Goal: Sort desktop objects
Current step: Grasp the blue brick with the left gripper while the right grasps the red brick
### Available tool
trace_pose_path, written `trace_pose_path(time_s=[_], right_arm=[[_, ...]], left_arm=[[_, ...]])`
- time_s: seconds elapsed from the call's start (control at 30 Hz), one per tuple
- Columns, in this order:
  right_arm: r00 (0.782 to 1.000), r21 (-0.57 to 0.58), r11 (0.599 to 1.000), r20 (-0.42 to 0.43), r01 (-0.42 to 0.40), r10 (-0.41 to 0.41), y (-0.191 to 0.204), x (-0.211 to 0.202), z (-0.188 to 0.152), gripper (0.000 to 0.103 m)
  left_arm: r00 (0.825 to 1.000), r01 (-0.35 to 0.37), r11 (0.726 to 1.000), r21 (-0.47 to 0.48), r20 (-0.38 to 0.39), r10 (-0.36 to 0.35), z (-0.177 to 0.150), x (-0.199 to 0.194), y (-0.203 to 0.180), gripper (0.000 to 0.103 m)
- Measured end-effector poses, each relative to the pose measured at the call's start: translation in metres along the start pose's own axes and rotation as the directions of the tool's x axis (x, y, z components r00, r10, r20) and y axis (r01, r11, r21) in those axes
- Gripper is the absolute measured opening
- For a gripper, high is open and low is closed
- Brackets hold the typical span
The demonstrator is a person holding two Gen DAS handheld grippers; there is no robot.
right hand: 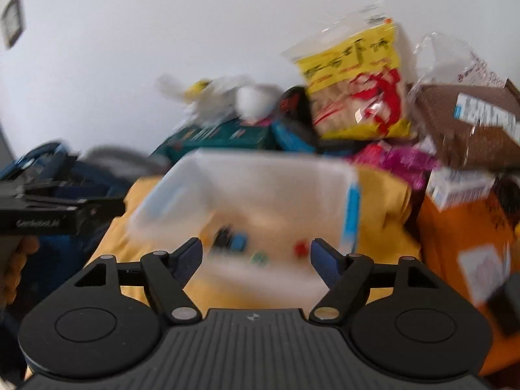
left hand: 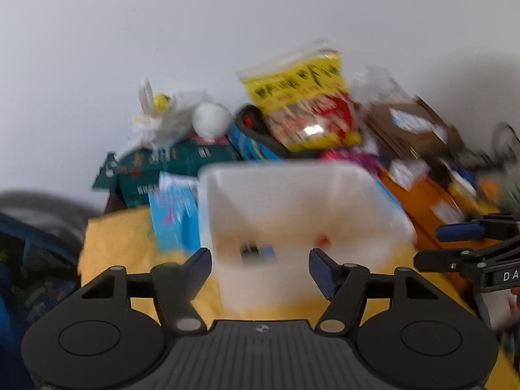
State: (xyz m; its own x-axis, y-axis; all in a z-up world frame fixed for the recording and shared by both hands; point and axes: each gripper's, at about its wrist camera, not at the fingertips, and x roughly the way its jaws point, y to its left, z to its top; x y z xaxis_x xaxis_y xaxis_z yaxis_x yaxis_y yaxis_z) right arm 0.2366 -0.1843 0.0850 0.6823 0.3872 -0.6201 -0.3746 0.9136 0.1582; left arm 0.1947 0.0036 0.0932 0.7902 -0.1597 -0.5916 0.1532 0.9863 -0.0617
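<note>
Both views are motion-blurred. A translucent white plastic bin (left hand: 373, 195) (right hand: 182, 178) stands on a yellow cloth (left hand: 113, 243) (right hand: 386, 214). Inside lie a small black-and-blue item (left hand: 258, 252) (right hand: 230, 239), a small red piece (left hand: 323, 239) (right hand: 300, 247) and a small green piece (right hand: 260, 257). My left gripper (left hand: 260, 268) is open and empty, just in front of the bin. My right gripper (right hand: 256, 260) is open and empty, facing the bin's near wall. The right gripper shows at the right edge of the left wrist view (left hand: 468, 243); the left one shows at the left of the right wrist view (right hand: 58, 208).
Behind the bin clutter is piled against a white wall: a yellow snack bag (left hand: 305, 104) (right hand: 357, 84), a brown box (left hand: 412, 126) (right hand: 468, 123), a green box (left hand: 175, 162) (right hand: 224, 136), white plastic bags (left hand: 169, 117), a blue box (left hand: 174, 217) and an orange box (left hand: 425, 208) (right hand: 461, 237).
</note>
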Motion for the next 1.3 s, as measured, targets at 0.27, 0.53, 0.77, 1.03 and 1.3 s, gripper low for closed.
trace_pose_path(time_s=[0.27,0.53,0.77,1.03,1.3], right_arm=[[0.986,-0.060,0.997,-0.166,-0.038,0.028,0.062,-0.032,-0.139,0.076],[0.964,-0.072,0.995,-0.264,-0.065,0.044,0.087,-0.025,-0.185,0.065],[0.945,-0.071,0.994,-0.322,-0.088,0.061,0.091,-0.005,-0.201,0.045],[0.950,-0.076,0.994,-0.306,-0.079,0.052,0.075,-0.016,-0.203,0.029],[0.955,-0.052,0.997,-0.294,-0.056,0.039,0.057,-0.020,-0.206,0.029]], left_arm=[[0.995,0.047,0.999,0.000,-0.092,-0.047,-0.133,-0.047,-0.025,0.070],[0.982,0.090,0.992,0.094,-0.174,-0.073,-0.182,-0.039,-0.049,0.064],[0.975,0.106,0.987,0.120,-0.209,-0.080,-0.191,-0.020,-0.054,0.060],[0.962,0.164,0.968,0.190,-0.246,-0.115,-0.198,-0.009,-0.071,0.033],[0.968,0.137,0.981,0.140,-0.231,-0.102,-0.193,-0.012,-0.069,0.028]])
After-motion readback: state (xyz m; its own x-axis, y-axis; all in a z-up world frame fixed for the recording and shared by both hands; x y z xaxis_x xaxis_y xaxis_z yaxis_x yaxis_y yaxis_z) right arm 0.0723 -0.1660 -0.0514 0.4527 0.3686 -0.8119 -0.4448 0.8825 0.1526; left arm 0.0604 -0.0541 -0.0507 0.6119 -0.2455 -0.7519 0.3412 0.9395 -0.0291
